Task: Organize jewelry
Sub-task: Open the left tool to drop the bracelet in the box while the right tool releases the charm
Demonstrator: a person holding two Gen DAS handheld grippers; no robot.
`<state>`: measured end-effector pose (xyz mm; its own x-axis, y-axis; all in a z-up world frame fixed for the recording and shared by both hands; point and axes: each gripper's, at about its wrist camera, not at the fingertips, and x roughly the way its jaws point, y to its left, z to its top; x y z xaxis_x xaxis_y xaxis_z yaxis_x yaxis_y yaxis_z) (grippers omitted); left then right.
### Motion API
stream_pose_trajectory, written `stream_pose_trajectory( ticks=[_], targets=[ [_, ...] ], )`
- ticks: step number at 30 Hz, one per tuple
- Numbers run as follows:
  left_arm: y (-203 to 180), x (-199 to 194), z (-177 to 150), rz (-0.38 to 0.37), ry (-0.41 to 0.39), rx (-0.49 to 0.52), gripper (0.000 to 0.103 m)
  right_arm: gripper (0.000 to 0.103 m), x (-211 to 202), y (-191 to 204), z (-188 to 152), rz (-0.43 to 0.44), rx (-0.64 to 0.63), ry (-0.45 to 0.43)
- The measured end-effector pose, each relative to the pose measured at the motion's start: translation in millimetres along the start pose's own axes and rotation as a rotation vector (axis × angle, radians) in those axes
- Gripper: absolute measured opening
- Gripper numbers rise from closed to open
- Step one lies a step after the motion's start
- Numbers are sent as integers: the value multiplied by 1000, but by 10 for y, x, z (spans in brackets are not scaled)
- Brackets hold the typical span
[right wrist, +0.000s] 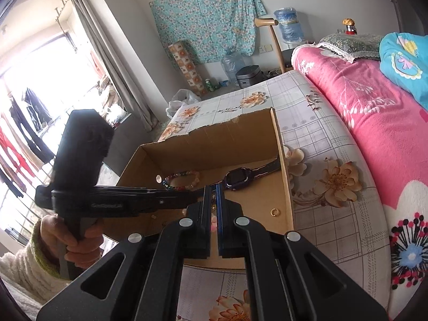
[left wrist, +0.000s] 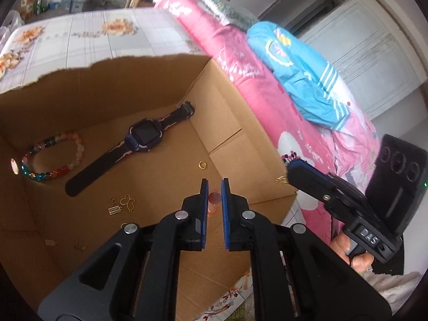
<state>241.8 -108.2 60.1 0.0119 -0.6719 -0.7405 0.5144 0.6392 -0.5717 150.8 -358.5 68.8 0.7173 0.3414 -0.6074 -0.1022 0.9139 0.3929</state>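
Blue pads point(left wrist: 205, 195) of the left gripper point(left wrist: 214, 184) are drawn almost together, and a small pink piece point(left wrist: 214, 197) appears to be clamped between them. It is presumably gripped so that it can be carried over the cardboard box point(left wrist: 149, 85) and released inside. The gripper is angled down toward the box floor, which is judged to suit a short, gentle drop.

Just ahead of its tips a gold ring point(left wrist: 202, 164) is laid on the floor. Loose gold charms point(left wrist: 121, 204) are scattered just left of the fingers. Further ahead and to the left a dark watch point(left wrist: 144, 133) is stretched out flat, and beyond it a beaded bracelet point(left wrist: 53, 157) is curled near the far-left wall. The pieces are kept apart, probably to avoid tangling.

To the right, the right gripper point(left wrist: 288, 169) is held clenched at the box's rim. A gold charm point(left wrist: 281, 179) is seemingly pinched at its tips, likely awaiting its own place inside. Past the box, a pink blanket point(left wrist: 240, 67) is heaped on the bed.
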Motion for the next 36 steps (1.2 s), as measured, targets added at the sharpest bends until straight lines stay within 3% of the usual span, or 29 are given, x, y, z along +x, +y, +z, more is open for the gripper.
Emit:
stream_pose_trajectory(
  ticks=[6,11,13,15,20,23,28,32,36],
  targets=[
    [181,506,258,-22,200,-64,8,4,-7,-115,45,11,19,-12],
    [350,739,355,17,267,-90,9,4,-36,-175,45,5,20,-12],
    [407,747,380,33,255,-91,20,4,-51,-182,35,1,20,-10],
    [445,683,387,58,219,-97,26,4,-60,-180,31,1,22,-5],
    [391,304,345,86,90,-66,29,4,-20,-110,48,27,22,24],
    [287,-49,238,114,-15,-30,38,4,52,-26,88,42,13,48],
    [159,-752,-142,178,-233,13,67,4,302,39,153,113,60,135],
    [192,-1292,-511,243,-397,14,74,4,620,86,185,136,90,231],
    [198,-1649,-802,303,-491,16,80,4,939,169,224,131,86,332]
  ],
)
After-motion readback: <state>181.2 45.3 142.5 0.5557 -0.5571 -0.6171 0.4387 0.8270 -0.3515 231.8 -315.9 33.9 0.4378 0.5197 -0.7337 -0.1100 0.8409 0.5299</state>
